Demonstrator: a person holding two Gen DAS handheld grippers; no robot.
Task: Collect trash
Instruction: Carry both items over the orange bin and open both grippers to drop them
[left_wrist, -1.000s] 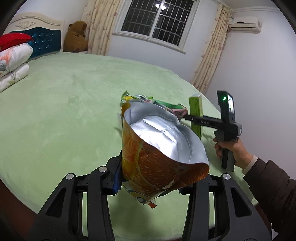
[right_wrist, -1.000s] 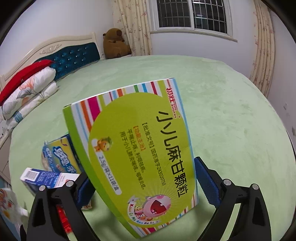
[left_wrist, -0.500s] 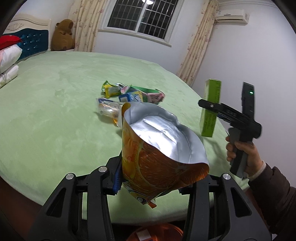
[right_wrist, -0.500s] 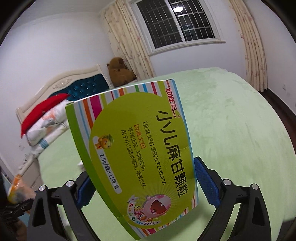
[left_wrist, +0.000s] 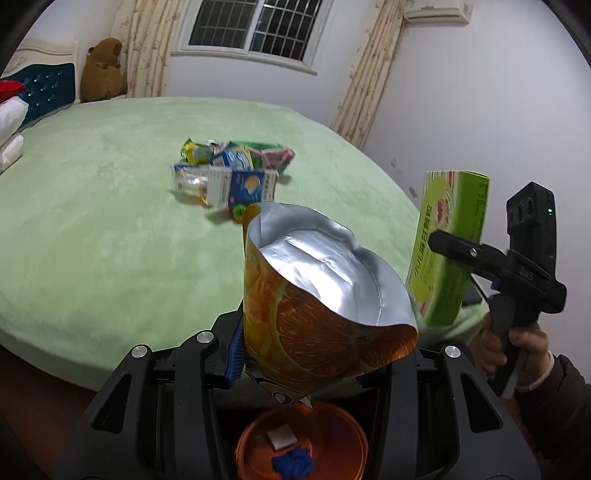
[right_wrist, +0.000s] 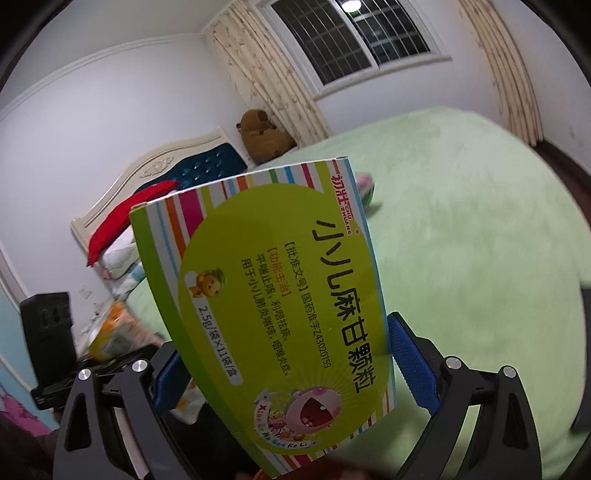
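Observation:
My left gripper (left_wrist: 321, 365) is shut on an orange foil snack bag (left_wrist: 314, 314), open mouth up, held over an orange trash bin (left_wrist: 301, 446) below the bed edge. My right gripper (right_wrist: 291, 369) is shut on a green striped medicine box (right_wrist: 273, 302). The same box (left_wrist: 448, 251) and right gripper (left_wrist: 458, 249) show in the left wrist view, to the right of the bag. A pile of wrappers and small cartons (left_wrist: 232, 173) lies on the green bed (left_wrist: 92, 221). The orange bag also shows in the right wrist view (right_wrist: 110, 332), blurred.
The bin holds a white scrap (left_wrist: 282, 439) and something blue (left_wrist: 293, 463). Pillows (right_wrist: 114, 229) and a headboard (left_wrist: 48, 88) are at the far end of the bed, with a brown plush bear (left_wrist: 101, 70). Curtains (left_wrist: 364, 88) and a window (left_wrist: 255, 27) line the far wall.
Both grippers have drawn back from the bed toward its near edge with their items. The orange bin has come into view under the left gripper. The trash pile looks farther away.

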